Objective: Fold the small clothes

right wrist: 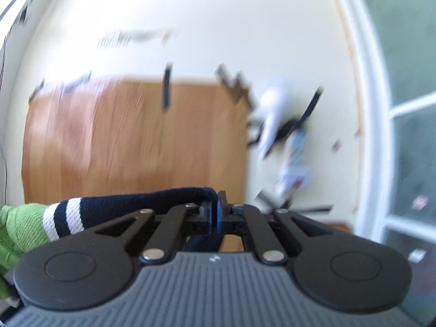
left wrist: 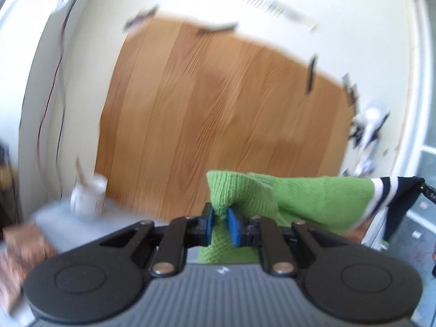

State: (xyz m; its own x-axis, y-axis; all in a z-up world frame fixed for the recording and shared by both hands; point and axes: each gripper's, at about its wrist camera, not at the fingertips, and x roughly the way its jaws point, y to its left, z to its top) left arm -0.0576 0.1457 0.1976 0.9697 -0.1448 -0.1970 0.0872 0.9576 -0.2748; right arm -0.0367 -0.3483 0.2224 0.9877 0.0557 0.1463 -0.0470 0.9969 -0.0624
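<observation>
A small green knit garment (left wrist: 313, 199) with a navy end and two white stripes (left wrist: 392, 193) is stretched in the air between my two grippers. My left gripper (left wrist: 220, 219) is shut on its green end. My right gripper (right wrist: 214, 209) is shut on its navy end (right wrist: 141, 204); the white stripes and green part (right wrist: 21, 226) trail off to the left in the right wrist view. Both views are blurred by motion. The garment hangs above the wooden board (left wrist: 218, 109).
The wooden board (right wrist: 122, 136) lies on a cream surface (right wrist: 204, 27), with dark tape strips at its edges. A white object with black cables (right wrist: 275, 114) lies right of the board. A white cup (left wrist: 88, 193) stands at the left. A glass door (right wrist: 408, 109) is at the right.
</observation>
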